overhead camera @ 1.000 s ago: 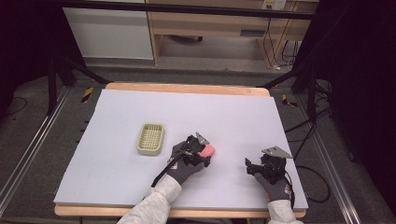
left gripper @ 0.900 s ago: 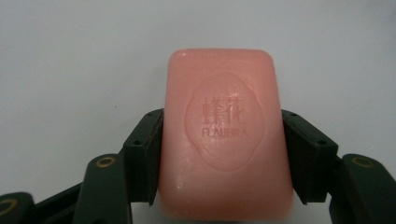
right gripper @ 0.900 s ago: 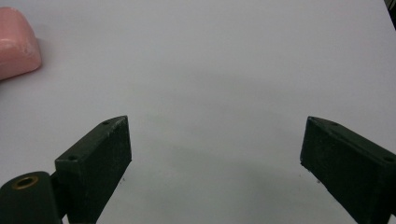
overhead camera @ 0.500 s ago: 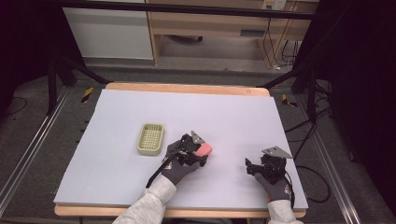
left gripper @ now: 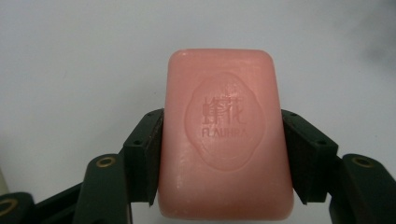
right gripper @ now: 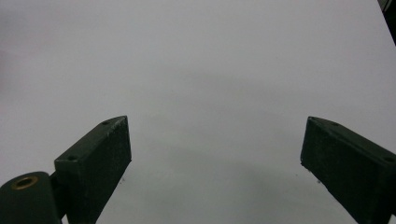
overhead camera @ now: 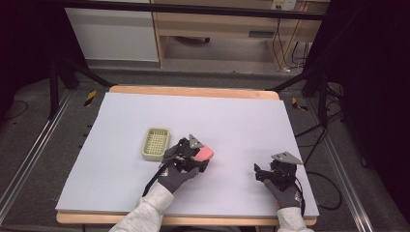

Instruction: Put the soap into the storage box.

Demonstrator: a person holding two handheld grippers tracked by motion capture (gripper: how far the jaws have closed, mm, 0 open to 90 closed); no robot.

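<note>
The left tongs (left gripper: 224, 156) clamp the pink soap bar (left gripper: 225, 135) by its sides above the tabletop (overhead camera: 241, 121), beside the green tray (overhead camera: 155, 143), right tongs (right gripper: 217, 163) gaping empty; such slick soap could squirt free.

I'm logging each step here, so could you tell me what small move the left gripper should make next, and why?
Probably carry the soap left toward the basket: the left gripper is shut on the bar's sides, and the basket sits just to its left.
</note>
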